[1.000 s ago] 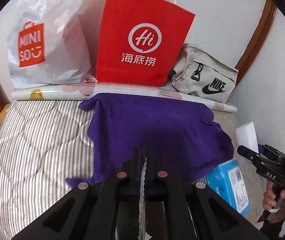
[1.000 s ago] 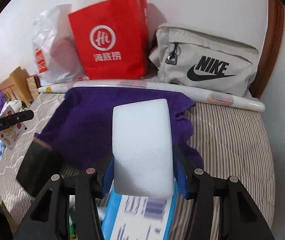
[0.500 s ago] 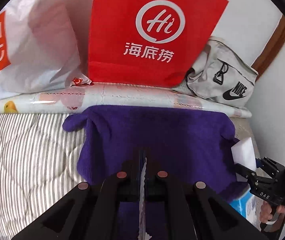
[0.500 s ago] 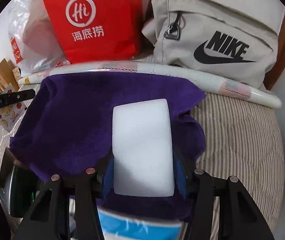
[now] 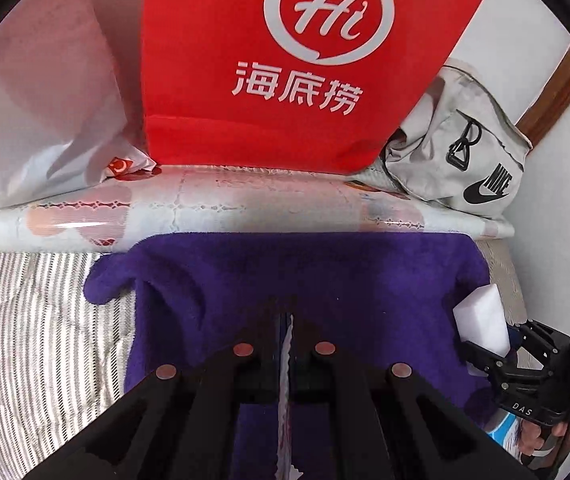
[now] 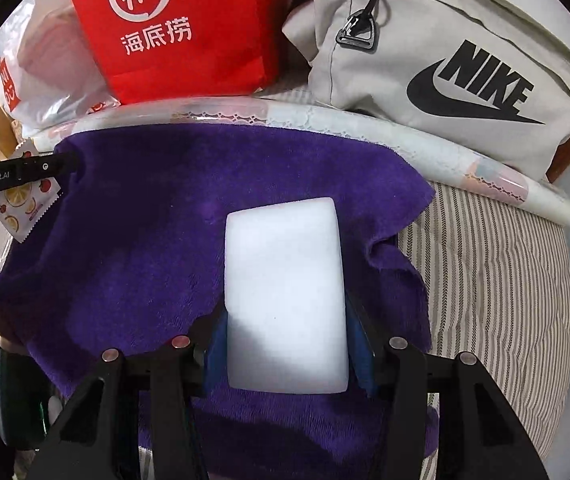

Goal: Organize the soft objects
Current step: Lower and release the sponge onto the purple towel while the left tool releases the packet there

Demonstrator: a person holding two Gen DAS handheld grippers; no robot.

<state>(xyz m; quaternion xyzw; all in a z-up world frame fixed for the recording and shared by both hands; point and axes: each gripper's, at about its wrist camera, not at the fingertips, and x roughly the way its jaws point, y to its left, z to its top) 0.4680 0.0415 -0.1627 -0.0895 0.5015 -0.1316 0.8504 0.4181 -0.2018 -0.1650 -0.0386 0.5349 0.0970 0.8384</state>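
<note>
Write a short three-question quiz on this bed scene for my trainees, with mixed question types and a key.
1. True or false: the right gripper holds the white sponge.
2. What lies directly beneath the sponge: A) purple towel, B) red paper bag, C) grey Nike bag?
3. How do the left gripper jaws stand?

Key: 1 true; 2 A; 3 shut, pinching a thin white packet edge.
</note>
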